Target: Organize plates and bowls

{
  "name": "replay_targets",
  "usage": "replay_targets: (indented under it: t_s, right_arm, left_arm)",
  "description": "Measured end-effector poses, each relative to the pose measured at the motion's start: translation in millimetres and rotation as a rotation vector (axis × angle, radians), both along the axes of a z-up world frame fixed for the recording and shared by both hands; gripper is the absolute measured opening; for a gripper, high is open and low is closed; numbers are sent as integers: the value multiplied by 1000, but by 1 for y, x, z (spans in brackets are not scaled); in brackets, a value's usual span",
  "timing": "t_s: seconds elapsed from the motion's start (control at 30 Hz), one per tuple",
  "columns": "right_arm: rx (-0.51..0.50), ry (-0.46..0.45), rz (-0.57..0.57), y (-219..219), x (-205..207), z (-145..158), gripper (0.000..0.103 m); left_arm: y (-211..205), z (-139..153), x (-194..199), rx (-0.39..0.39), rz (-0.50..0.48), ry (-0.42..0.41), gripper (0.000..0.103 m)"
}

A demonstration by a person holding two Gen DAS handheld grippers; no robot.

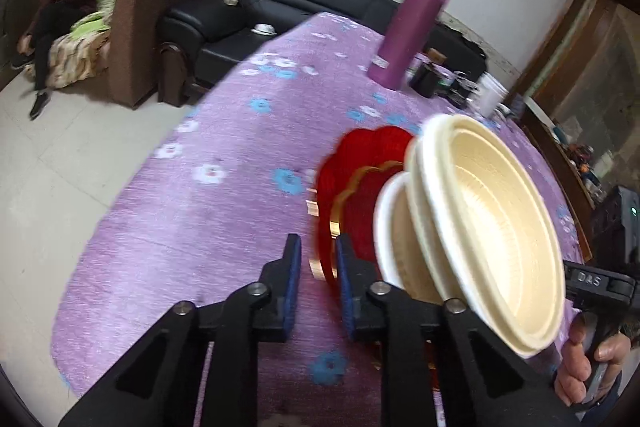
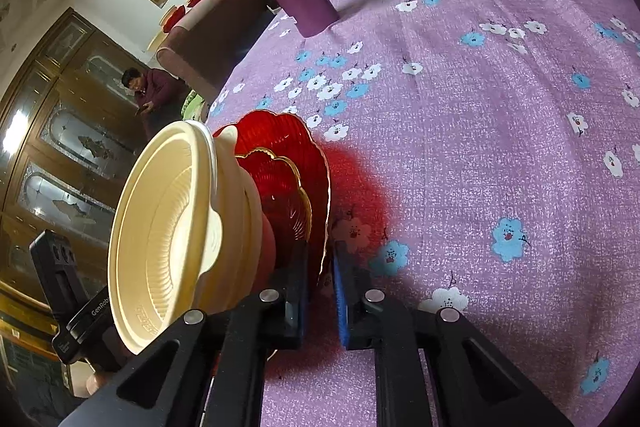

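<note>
Red plates [image 1: 360, 163], gold-rimmed, stand on edge at centre frame with cream bowls [image 1: 492, 223] nested on them; left gripper [image 1: 318, 267] and right gripper [image 2: 322, 267] both pinch the large plate's rim above purple floral tablecloth [image 2: 480, 107]

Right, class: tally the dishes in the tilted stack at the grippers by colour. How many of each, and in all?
Red plates: 2
Cream bowls: 3, going by the visible rims
Total: 5
</note>
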State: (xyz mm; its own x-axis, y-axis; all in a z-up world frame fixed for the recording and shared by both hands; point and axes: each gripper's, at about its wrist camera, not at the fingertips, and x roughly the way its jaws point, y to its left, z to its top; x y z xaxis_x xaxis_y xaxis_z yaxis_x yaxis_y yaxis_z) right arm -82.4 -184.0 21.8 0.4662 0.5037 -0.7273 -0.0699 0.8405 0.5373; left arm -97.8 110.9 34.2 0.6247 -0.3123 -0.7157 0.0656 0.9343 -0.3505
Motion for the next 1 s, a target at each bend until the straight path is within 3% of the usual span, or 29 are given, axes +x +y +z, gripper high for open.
replay_targets:
  t_s: [0.1,0.53,1.0]
  right_arm:
    - [-2,-4,1,1,-1,1,13]
    - [1,-32,-47,-23,-10,7,13]
    - [17,-79,-223,-110,-39,17,13]
  left_arm:
    - [-12,2,-1,82,14,-22,14]
    - [-43,10,4,74,-27,-28,17]
    - [-144,15,29,84,-170,-27,19]
